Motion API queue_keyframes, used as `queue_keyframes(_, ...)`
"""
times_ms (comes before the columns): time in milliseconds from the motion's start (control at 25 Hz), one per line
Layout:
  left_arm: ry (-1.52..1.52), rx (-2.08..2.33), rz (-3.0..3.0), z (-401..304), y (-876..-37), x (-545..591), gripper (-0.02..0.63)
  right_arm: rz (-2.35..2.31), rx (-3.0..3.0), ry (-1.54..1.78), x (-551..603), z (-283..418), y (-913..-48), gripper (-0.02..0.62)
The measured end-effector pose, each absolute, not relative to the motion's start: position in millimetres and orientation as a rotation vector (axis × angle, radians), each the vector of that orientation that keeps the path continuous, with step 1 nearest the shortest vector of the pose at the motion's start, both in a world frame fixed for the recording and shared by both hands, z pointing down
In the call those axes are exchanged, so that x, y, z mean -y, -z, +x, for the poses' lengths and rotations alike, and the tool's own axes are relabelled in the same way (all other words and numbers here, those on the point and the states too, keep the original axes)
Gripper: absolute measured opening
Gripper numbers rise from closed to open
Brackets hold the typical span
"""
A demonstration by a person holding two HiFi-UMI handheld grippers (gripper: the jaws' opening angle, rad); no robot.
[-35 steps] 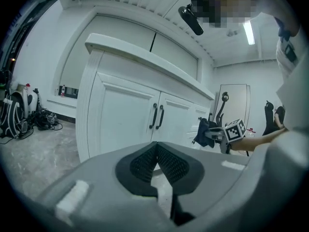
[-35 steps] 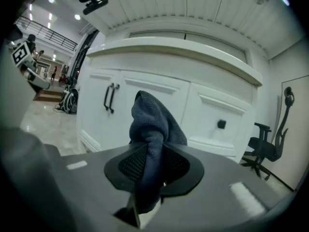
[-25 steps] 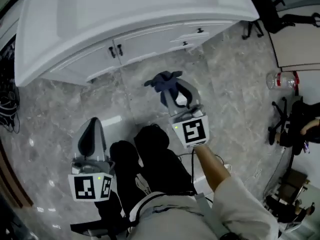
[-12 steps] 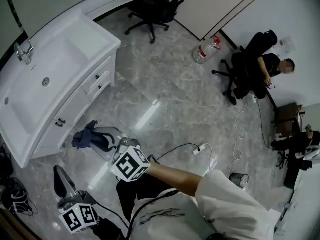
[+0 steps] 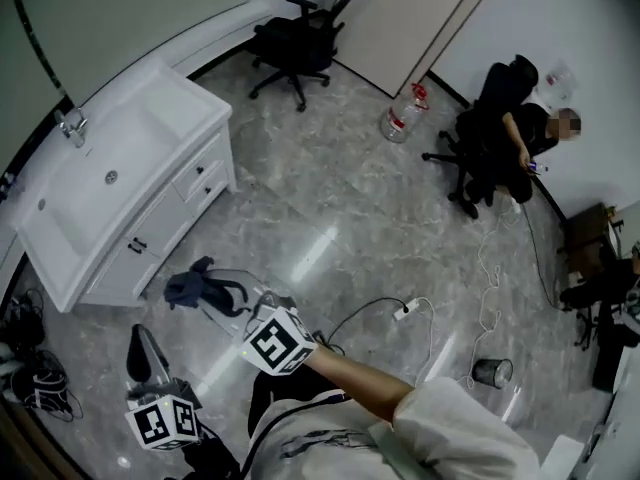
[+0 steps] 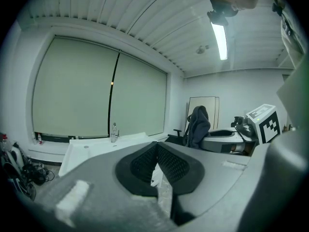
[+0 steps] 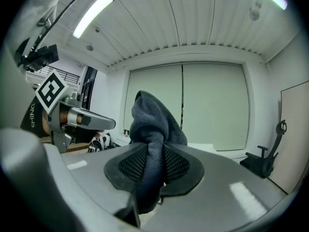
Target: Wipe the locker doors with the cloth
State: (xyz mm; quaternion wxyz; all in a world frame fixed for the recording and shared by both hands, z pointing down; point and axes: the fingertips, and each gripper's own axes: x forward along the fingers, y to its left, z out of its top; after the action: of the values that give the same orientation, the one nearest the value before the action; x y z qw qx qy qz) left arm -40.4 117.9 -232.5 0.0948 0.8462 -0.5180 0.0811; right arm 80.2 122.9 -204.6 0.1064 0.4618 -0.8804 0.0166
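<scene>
Well, the white sink cabinet (image 5: 185, 108) stands at ten o'clock, its doors (image 5: 152, 236) facing the floor. The right gripper (image 5: 222, 290) near six o'clock pinches the dark cloth (image 5: 190, 288) — the left gripper (image 5: 143, 336), at seven, is pressed together, empty.

An office-like test room, not a home. The floor (image 5: 330, 188) is polished marble-look tile. A white vanity (image 5: 160, 238) with a tap (image 5: 70, 126) stands free against the wall, like a showpiece. Black office chairs (image 5: 290, 43) stand about, and a person (image 5: 510, 128) sits in one by the far wall. A water jug (image 5: 400, 116), a power strip (image 5: 404, 311) with loose cable and a small bin (image 5: 490, 373) lie on the floor. Wide roller blinds (image 6: 96, 95) and a slatted ceiling (image 6: 120, 13) with a strip light (image 6: 221, 40) complete the look.
</scene>
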Motion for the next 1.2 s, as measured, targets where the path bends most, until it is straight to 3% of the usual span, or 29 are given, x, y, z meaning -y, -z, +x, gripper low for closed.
queue_keyframes(280, -0.222, 1.594, 2.508, -7, 238, -139, 0.002, 1.488, 2.686, -0.097, -141, 136, 237, 0.08)
queue_keyframes(440, -0.204, 1.721, 2.47, -21, 254, -133, 0.002, 1.326, 2.725, -0.048, -117, 115, 239, 0.08)
queue_keyframes(1200, -0.215, 1.885, 2.325, 32, 243, -153, 0.002, 1.248, 2.745, -0.076, -109, 191, 233, 0.074)
